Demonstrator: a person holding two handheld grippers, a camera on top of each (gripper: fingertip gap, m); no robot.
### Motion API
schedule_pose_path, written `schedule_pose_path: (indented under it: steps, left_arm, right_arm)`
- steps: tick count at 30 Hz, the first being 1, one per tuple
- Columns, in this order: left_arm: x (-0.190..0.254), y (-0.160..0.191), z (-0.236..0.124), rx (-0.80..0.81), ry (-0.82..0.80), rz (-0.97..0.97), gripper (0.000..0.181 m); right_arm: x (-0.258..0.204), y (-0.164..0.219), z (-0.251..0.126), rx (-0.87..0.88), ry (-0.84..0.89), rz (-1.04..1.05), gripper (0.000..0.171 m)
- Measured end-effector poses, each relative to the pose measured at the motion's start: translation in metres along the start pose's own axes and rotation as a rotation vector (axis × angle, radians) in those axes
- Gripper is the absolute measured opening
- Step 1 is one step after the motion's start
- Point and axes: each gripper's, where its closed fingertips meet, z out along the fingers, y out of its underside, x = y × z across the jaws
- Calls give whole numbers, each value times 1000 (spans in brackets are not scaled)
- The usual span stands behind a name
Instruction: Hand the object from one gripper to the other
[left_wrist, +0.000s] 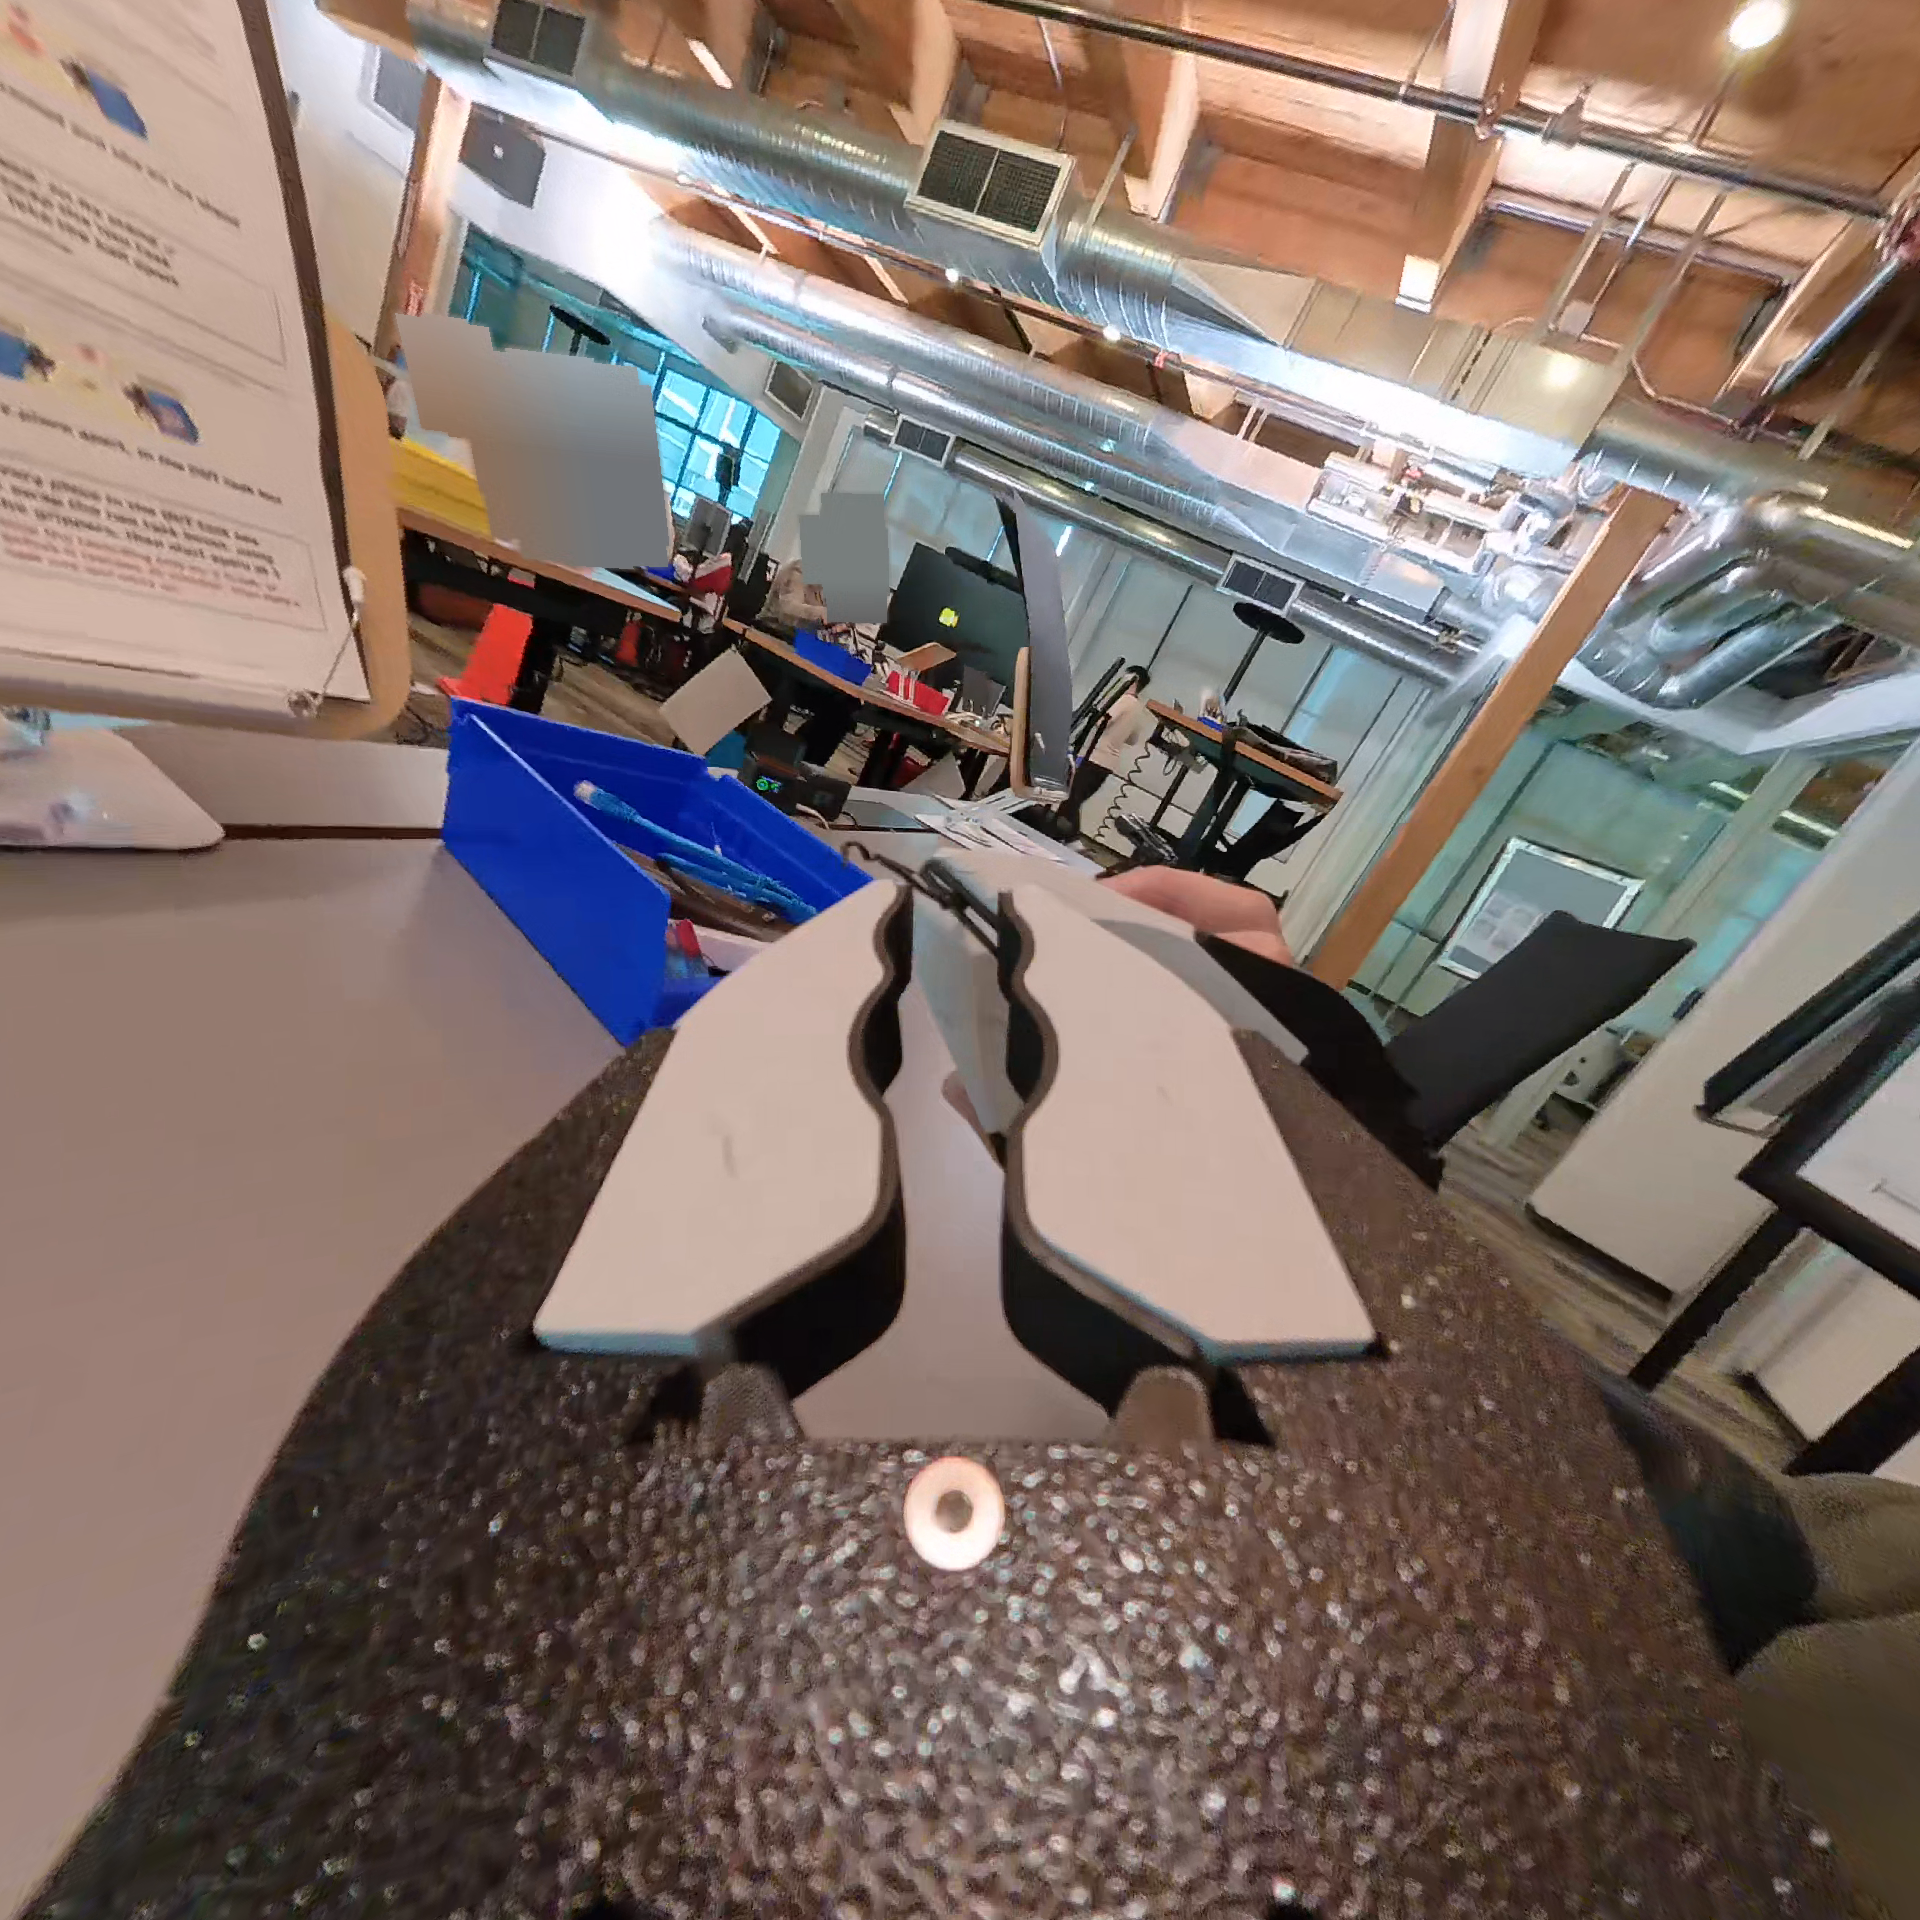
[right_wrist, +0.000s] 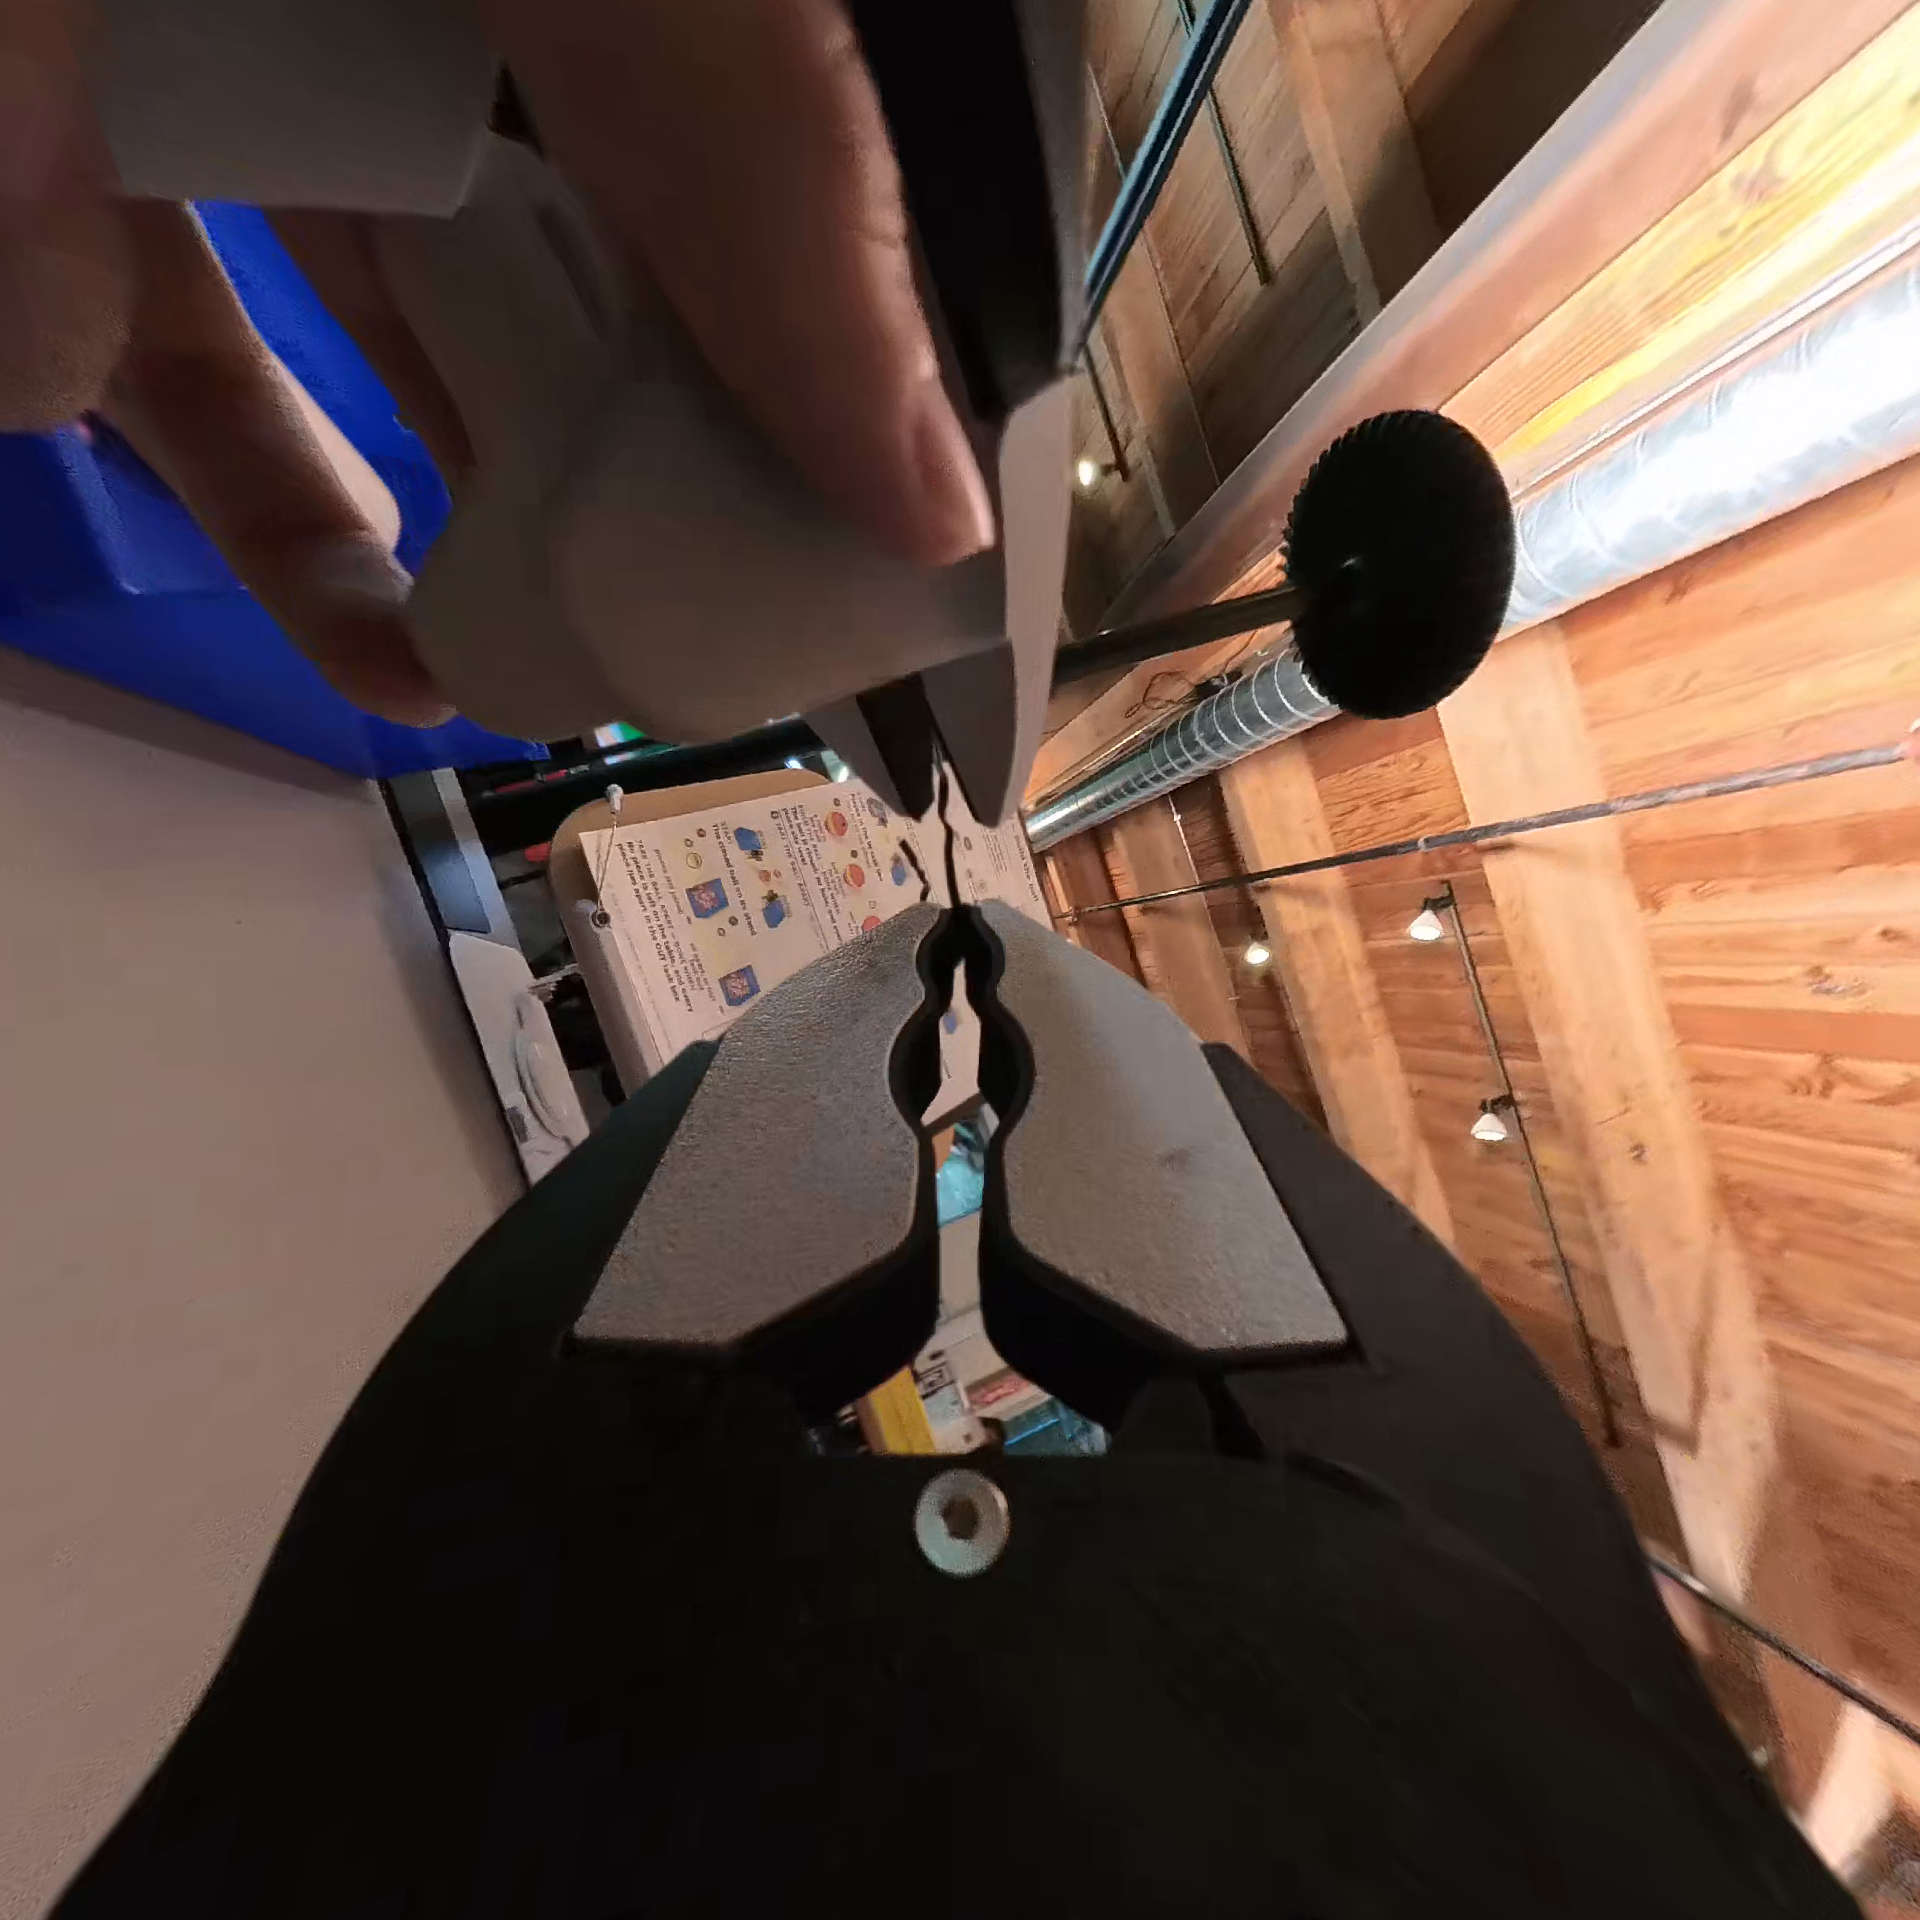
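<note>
Mid-handover. The object is a thin, kinked black wire (right_wrist: 940, 831), spanning the short gap between the two tools above the pale grey tabletop (left_wrist: 208, 1091).

Right gripper (right_wrist: 964, 920): grey-padded fingers pressed together at the tips, pinching the wire's near end.

Left gripper (left_wrist: 948, 896): seen from the right wrist view, its pale fingers also nip the wire's far end; in its own view the tips stand slightly apart with the wire at the gap, so grip firmness is uncertain.

Both tools meet tip to tip, presumably so neither lets go before the other holds. Blue plastic bin (left_wrist: 582, 873) sits just beyond, holding blue cables.
</note>
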Motion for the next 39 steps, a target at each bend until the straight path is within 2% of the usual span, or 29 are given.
schedule_pose_path:
  steps: [4, 9, 11, 12, 15, 18, 21, 24, 27, 29, 34, 37, 39]
  left_arm:
    - [-3, 2, 0, -11, 8, -67, 10]
    - [-3, 4, 1, -20, 15, -59, 3]
    - [-2, 2, 0, -17, 27, -51, 2]
    - [-3, 1, -1, -13, 30, -41, 2]
    - [-1, -7, -6, -5, 89, 41, 2]
    - [7, -15, -15, -10, 204, 143, 2]
    - [20, -21, -30, -4, 348, 225, 2]
    - [30, -17, -41, -28, 452, 305, 1]
    - [32, -10, -44, -46, 493, 348, 1]
    - [30, -10, -44, -43, 488, 343, 1]
    - [23, -6, -42, -54, 464, 351, 1]
    - [17, -6, -39, -56, 420, 353, 2]
    - [8, -10, -35, -41, 342, 354, 13]
  right_arm:
    - [-2, -5, -1, 8, 12, -40, 1]
    - [-4, -5, 0, 9, 1, -45, 1]
    - [-6, -7, 0, 36, -30, 11, 2]
    - [-8, -10, -1, 67, -63, 77, 9]
    - [-8, -18, -1, 158, -193, 405, 35]
    - [-8, -34, -8, 283, -439, 860, 51]
    - [9, -47, -16, 415, -665, 1411, 49]
    - [20, -47, -21, 497, -804, 1724, 22]
    - [17, -53, -25, 512, -884, 1774, 18]
    - [16, -56, -26, 515, -908, 1776, 5]
    - [9, -51, -23, 463, -864, 1680, 1]
    - [6, -47, -19, 431, -804, 1592, 1]
    - [4, -35, -12, 362, -671, 1441, 1]
